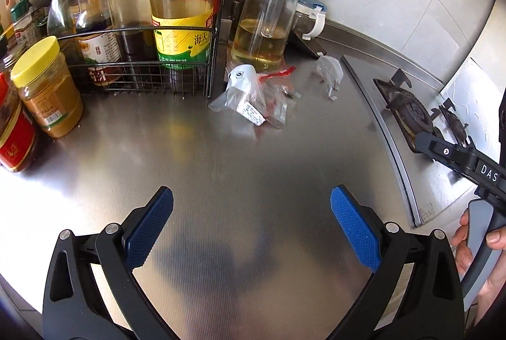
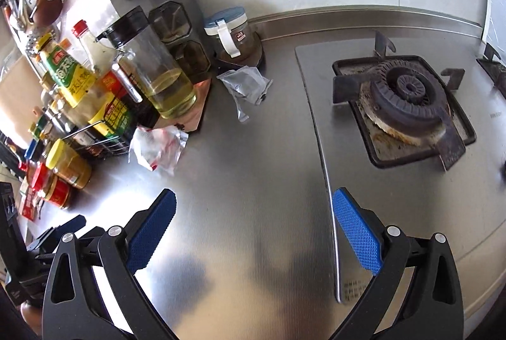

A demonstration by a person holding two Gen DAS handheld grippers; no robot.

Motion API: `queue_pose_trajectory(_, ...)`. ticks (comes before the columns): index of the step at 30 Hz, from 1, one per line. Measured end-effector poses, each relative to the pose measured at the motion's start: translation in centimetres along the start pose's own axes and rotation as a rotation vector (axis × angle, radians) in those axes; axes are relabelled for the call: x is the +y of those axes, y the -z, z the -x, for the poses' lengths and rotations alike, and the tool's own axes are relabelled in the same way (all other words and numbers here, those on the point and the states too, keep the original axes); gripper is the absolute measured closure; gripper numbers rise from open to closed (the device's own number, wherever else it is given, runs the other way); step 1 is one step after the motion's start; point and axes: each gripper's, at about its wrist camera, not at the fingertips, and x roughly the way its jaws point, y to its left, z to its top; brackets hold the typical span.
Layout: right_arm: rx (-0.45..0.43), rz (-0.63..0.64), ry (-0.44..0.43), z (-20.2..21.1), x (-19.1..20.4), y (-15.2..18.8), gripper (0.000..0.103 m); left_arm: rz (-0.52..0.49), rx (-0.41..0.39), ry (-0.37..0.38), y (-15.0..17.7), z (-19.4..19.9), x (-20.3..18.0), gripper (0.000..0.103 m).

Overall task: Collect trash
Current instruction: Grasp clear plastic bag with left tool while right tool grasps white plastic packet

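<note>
Trash collection not yet begun on steel worktop [image 1: 221, 182].
Both tongs, left [image 1: 252, 226] and right [image 2: 254, 227], spread empty; crumpled clear plastic wrappers [image 1: 256, 96] and silvery foil packet [image 2: 245, 84] remain.

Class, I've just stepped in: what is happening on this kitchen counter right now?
A person holds a tool in each hand above a steel counter to collect trash. The left tool and right tool are both open and empty. Two bits of litter are untouched: a clear plastic bag with a red strip beside the wire rack, and a crumpled grey wrapper nearer the stove burner.
</note>
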Motion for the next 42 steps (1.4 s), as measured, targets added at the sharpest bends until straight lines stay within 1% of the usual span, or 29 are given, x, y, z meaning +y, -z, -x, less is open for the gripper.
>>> queue_pose_trajectory(3,0.018,0.004,0.015,-2.3,0.1,-1.8,0.004,0.018,-0.003,0.003,-1.7,-1.7,0.8,0.008)
queue_pose_trajectory(5,0.023,0.010,0.023,-3.8,0.2,-2.6,0.006,0.033,0.000,0.005,-2.6,-2.9,1.2,0.008)
queue_pose_trajectory(8,0.040,0.019,0.023,-6.2,0.6,-4.1,0.014,0.039,0.002,0.001,-3.8,-4.5,1.6,0.008)
queue_pose_trajectory(11,0.055,0.030,0.024,-8.7,1.2,-5.8,0.019,0.037,0.007,-0.002,-4.8,-5.9,1.6,0.008)
queue_pose_trajectory(17,0.051,0.066,0.080,-12.8,2.3,-9.1,0.021,0.067,0.028,-0.008,-6.2,-8.4,2.1,0.009)
queue_pose_trajectory(22,0.066,0.076,0.111,-15.5,2.8,-10.5,0.021,0.073,0.038,-0.007,-6.7,-9.7,2.3,0.009)
queue_pose_trajectory(23,0.069,0.076,0.110,-15.9,2.8,-10.6,0.021,0.070,0.039,-0.004,-6.7,-9.9,2.3,0.014)
queue_pose_trajectory(24,0.072,0.075,0.107,-16.3,2.8,-10.7,0.022,0.068,0.041,0.000,-6.7,-10.1,2.4,0.020)
queue_pose_trajectory(25,0.077,0.072,0.100,-16.6,2.7,-10.7,0.028,0.063,0.034,-0.007,-6.8,-10.1,2.4,0.022)
queue_pose_trajectory(26,0.084,0.067,0.091,-16.9,2.6,-10.6,0.033,0.056,0.032,-0.008,-6.8,-10.2,2.4,0.029)
queue_pose_trajectory(27,0.069,0.076,0.098,-16.9,2.7,-10.7,0.037,0.048,0.030,-0.010,-6.9,-10.2,2.3,0.038)
queue_pose_trajectory(28,0.067,0.085,0.102,-16.9,2.8,-10.7,0.048,0.042,0.032,-0.012,-6.9,-10.2,2.2,0.042)
queue_pose_trajectory(29,0.061,0.096,0.107,-17.1,3.0,-10.8,0.063,0.039,0.035,-0.011,-6.9,-10.3,2.2,0.050)
queue_pose_trajectory(30,0.060,0.101,0.105,-17.1,3.0,-10.8,0.072,0.038,0.037,-0.011,-6.9,-10.3,2.1,0.056)
queue_pose_trajectory(31,0.060,0.105,0.103,-17.2,3.1,-10.8,0.085,0.035,0.037,-0.018,-6.9,-10.3,2.1,0.060)
queue_pose_trajectory(32,0.060,0.109,0.103,-17.2,3.0,-10.8,0.091,0.030,0.036,-0.028,-6.8,-10.3,2.1,0.065)
queue_pose_trajectory(33,0.058,0.112,0.100,-17.1,3.0,-10.6,0.091,0.028,0.035,-0.031,-6.7,-10.1,2.2,0.075)
queue_pose_trajectory(35,0.047,0.112,0.087,-16.6,2.9,-10.1,0.092,0.027,0.031,-0.027,-6.4,-9.9,2.0,0.085)
queue_pose_trajectory(42,0.050,0.102,0.035,-13.3,2.5,-7.7,0.093,0.008,0.001,0.013,-5.2,-8.3,0.2,0.092)
